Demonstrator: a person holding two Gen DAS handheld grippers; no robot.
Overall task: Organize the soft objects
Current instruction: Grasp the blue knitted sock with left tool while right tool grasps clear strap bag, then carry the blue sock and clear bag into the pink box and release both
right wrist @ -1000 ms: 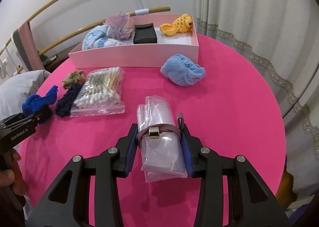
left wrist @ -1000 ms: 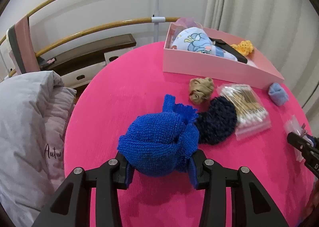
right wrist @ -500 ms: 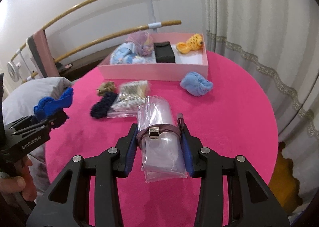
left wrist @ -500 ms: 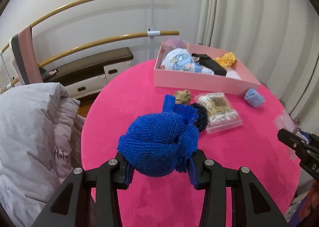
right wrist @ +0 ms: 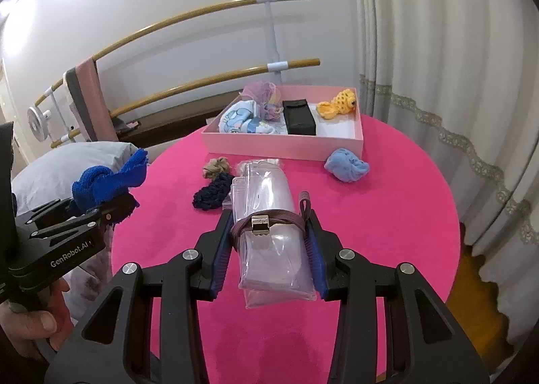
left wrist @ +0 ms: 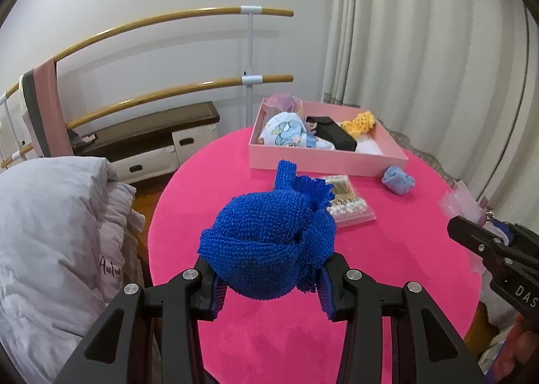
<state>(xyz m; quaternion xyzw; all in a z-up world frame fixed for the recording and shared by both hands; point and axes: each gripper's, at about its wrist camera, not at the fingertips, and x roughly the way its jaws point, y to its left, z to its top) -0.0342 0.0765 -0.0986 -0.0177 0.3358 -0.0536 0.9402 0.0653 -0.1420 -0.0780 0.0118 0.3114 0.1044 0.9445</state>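
L gripper pinches a knotted royal-blue terry cloth bundle, held up above the round hot-pink table. R gripper clamps a rolled clear plastic pouch w/ brown elastic strap, also off the table. Open pink rectangular box sits at far edge w/ a light-blue cloth ball just beside it.

The blue knitted cloth has been lifted higher above the pink desk and drawn back from the pink box. The clear pouch has likewise been raised, so more of the desk's round edge is seen beneath both.
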